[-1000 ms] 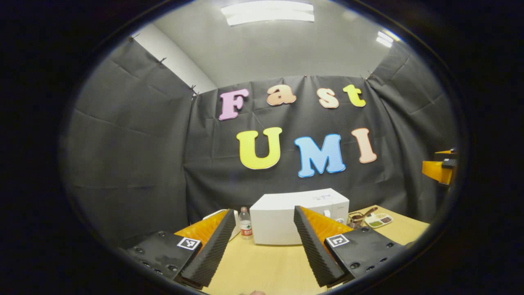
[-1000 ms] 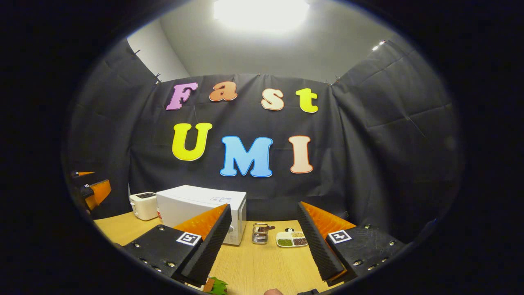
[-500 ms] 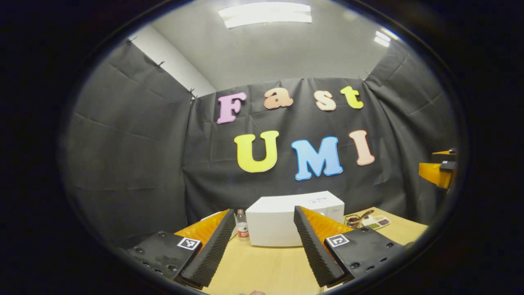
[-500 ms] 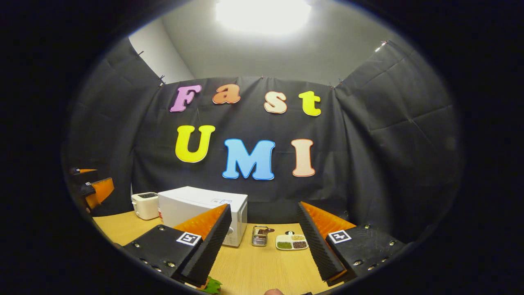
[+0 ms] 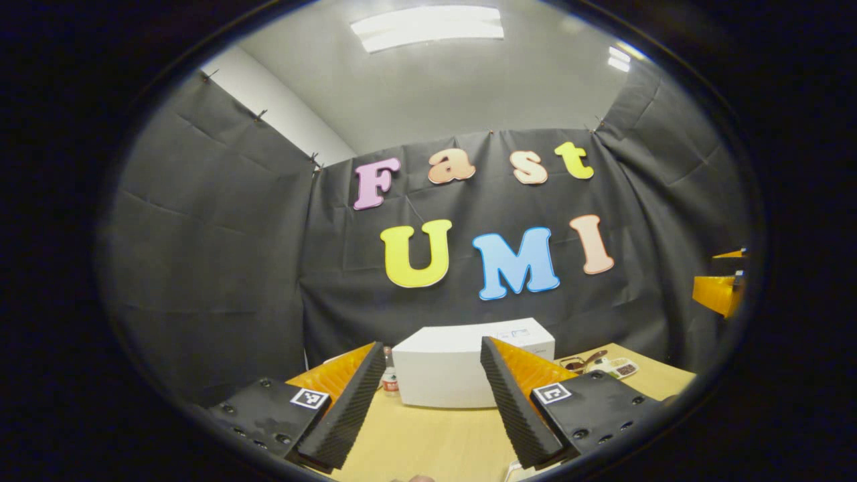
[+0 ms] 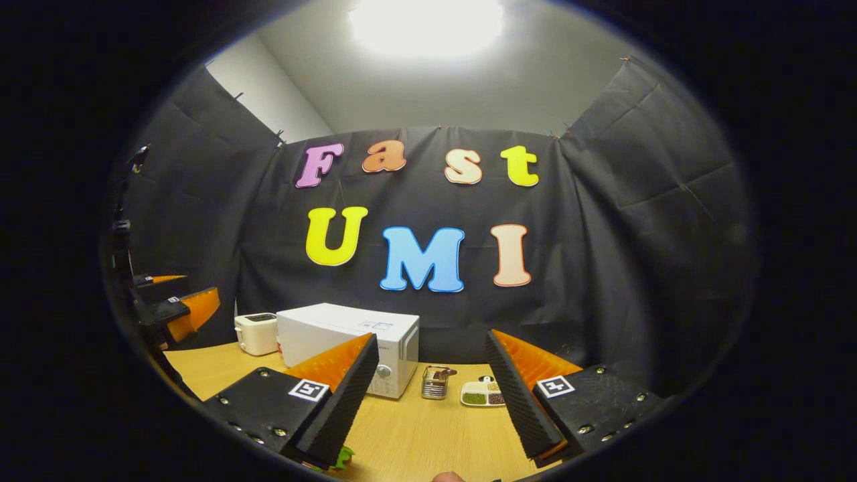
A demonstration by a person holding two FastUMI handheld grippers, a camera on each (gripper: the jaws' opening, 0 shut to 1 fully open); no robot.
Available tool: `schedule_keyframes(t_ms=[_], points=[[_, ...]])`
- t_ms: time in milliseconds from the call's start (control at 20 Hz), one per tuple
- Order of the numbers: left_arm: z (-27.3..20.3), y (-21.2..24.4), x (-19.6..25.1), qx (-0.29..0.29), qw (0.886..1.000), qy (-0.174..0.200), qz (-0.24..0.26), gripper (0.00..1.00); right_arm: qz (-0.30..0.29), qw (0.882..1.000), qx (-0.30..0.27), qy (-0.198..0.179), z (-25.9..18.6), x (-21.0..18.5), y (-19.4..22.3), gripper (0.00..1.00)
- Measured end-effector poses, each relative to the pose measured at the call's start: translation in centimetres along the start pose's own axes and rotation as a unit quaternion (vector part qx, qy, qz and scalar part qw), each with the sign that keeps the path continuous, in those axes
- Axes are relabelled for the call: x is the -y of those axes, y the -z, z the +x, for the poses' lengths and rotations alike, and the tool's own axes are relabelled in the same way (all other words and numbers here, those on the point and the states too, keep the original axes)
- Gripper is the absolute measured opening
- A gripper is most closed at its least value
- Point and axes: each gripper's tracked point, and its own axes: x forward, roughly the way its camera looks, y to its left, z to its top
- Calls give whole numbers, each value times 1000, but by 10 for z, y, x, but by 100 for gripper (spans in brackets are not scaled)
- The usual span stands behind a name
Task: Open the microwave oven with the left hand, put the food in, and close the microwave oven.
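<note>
Left gripper (image 5: pixel 432 395): held above the pale wooden worktop (image 5: pixel 428 442), jaws spread wide, nothing between them. The white box-shaped microwave oven (image 5: pixel 462 365) stands straight ahead at the back of the worktop, framed in the gap between the two fingers and well apart from them. From the left gripper view its door appears shut; the side facing this camera is plain white.

A small clear plastic bottle with a red label (image 5: pixel 389 380) stands just beside the microwave's left end, partly hidden by the left finger. To the microwave's right, a white divided dish of beans and grains (image 5: pixel 612 368) lies on the worktop.

Right gripper (image 6: pixel 432 395): also over the worktop (image 6: pixel 415 435), jaws spread, gripping nothing. In the right gripper view the microwave oven (image 6: pixel 348 341) sits left of centre, its front with a round knob turned toward the camera, door closed. A white toaster (image 6: pixel 258 333) stands just beside its far left end. To the microwave's right come a small metal wire holder (image 6: pixel 435 383), then the divided dish (image 6: pixel 482 395).

A bit of green, leafy-looking food (image 6: pixel 343 458) shows at the bottom edge under the right gripper's left finger; too little visible to say what it is.

The left gripper (image 6: pixel 177 311) also shows at the far left of the right gripper view, raised above the worktop.
</note>
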Motion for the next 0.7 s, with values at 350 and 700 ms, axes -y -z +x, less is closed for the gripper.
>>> schedule_keyframes(t_ms=[350, 700], points=[[40, 3, 21, 8, 1000, 17, 8, 97, 10, 1000, -12, 7, -5, 5, 10, 97], [110, 21, 60, 11, 997, 75, 4, 97, 14, 998, -9, 67, 16, 19, 4, 97]])
